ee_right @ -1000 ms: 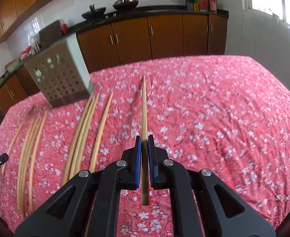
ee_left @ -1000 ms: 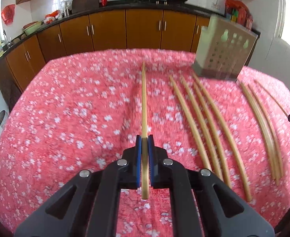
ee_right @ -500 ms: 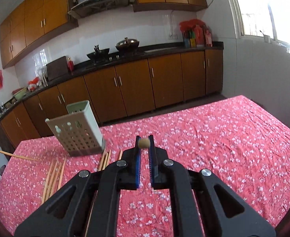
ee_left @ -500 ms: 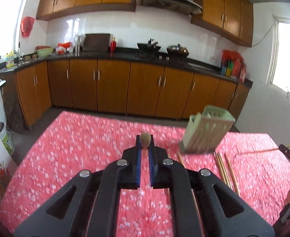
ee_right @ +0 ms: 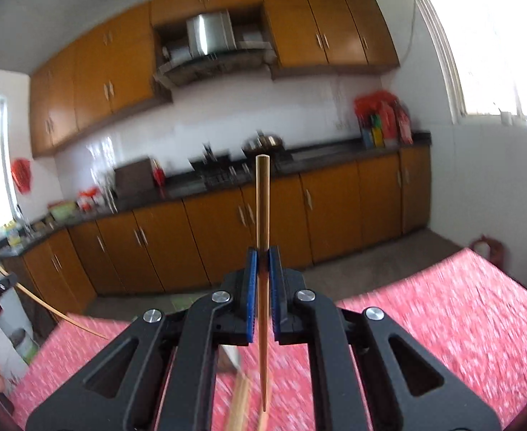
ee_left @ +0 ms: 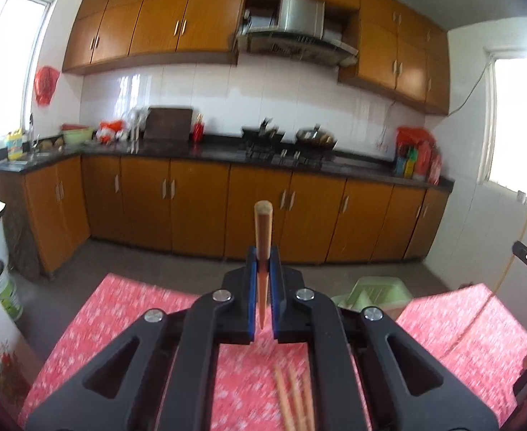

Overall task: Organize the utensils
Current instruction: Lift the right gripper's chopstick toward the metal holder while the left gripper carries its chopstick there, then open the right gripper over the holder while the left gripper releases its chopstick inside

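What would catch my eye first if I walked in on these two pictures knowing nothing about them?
Most likely the chopsticks: the left gripper is shut on one chopstick that points up toward the kitchen cabinets, and the right gripper clamps another chopstick the same way. Below both lies a red floral tablecloth, with a pale green utensil basket at its far edge and loose chopsticks lying near the left gripper.
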`<state>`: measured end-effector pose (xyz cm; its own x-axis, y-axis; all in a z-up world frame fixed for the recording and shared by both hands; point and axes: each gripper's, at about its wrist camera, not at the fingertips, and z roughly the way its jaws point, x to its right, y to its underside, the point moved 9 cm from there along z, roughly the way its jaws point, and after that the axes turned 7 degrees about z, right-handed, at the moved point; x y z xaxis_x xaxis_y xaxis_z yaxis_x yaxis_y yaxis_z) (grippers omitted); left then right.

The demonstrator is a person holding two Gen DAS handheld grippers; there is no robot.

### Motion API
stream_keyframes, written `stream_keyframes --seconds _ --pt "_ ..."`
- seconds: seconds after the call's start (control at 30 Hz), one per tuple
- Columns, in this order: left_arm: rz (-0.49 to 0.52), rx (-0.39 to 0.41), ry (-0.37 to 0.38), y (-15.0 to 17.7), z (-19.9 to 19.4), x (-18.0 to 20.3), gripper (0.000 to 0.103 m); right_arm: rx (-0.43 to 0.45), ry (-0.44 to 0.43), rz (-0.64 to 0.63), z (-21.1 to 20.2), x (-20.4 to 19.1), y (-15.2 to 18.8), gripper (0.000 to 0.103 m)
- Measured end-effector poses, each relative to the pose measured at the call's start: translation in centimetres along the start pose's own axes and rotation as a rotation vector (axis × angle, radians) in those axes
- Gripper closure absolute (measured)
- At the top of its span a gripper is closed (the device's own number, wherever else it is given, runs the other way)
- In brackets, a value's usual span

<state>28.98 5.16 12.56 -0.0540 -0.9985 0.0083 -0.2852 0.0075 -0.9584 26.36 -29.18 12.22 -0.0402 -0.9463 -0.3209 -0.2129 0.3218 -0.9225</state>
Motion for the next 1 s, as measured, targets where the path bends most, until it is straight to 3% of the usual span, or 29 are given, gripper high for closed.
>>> stream_keyframes --seconds 0.17,0.33,0.53,0.9,0.93,1.0 --pt "-0.03 0.089 0.074 -4.4 -0.2 2.8 0.096 0.145 -0.091 0.033 -0.1 -3.6 -4.5 0.095" --pt "-0.011 0.101 0.143 -5.4 1.3 6.5 0.096 0.21 -0.121 0.005 2.5 -6.2 -4.8 0.095" --pt "-0.011 0.015 0.204 -2.7 5.1 9.0 0.096 0.157 -0.105 -0.012 6.6 -6.1 -1.6 0.095" --pt "0.017 -0.099 0.169 1.4 10.0 9.5 0.095 -0.016 -0.082 -0.013 8.5 -4.4 2.9 0.094" --pt "0.014 -0.099 0.167 1.5 9.9 9.3 0.094 -0.019 -0.082 -0.014 8.3 -4.5 2.9 0.093" --pt "0.011 -0.097 0.156 1.3 9.7 8.9 0.092 -0.023 -0.08 -0.009 7.8 -4.5 2.7 0.079"
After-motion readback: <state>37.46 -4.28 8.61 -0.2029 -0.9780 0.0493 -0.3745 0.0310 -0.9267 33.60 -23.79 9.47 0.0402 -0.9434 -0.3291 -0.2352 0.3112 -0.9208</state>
